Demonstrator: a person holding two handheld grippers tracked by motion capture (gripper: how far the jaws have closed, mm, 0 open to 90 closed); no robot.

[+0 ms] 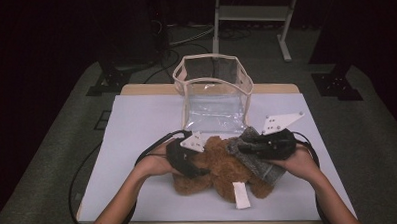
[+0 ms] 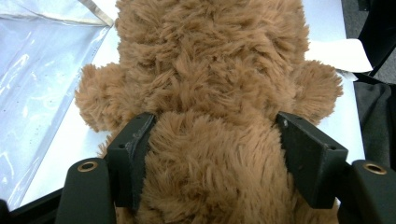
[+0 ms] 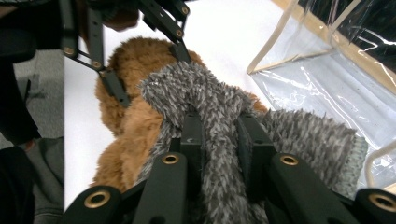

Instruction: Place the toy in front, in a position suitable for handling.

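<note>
The brown bear (image 1: 217, 165) lies on the near middle of the table (image 1: 136, 125), with a grey cloth (image 1: 257, 156) draped over its right side and a white tag (image 1: 242, 195) at its near edge. The left tool (image 2: 212, 140) has its jaws half wide around the bear's plush body, both pads against the fur. The right tool (image 3: 219, 135) is pinched narrow on a fold of the cloth. A clear bag (image 1: 213, 92) stands open just beyond, at the far middle. This looks like the gathering step: both grips set before loading. Next, lifting bear and cloth together and carrying them far, over the bag's rim, seems called for.
</note>
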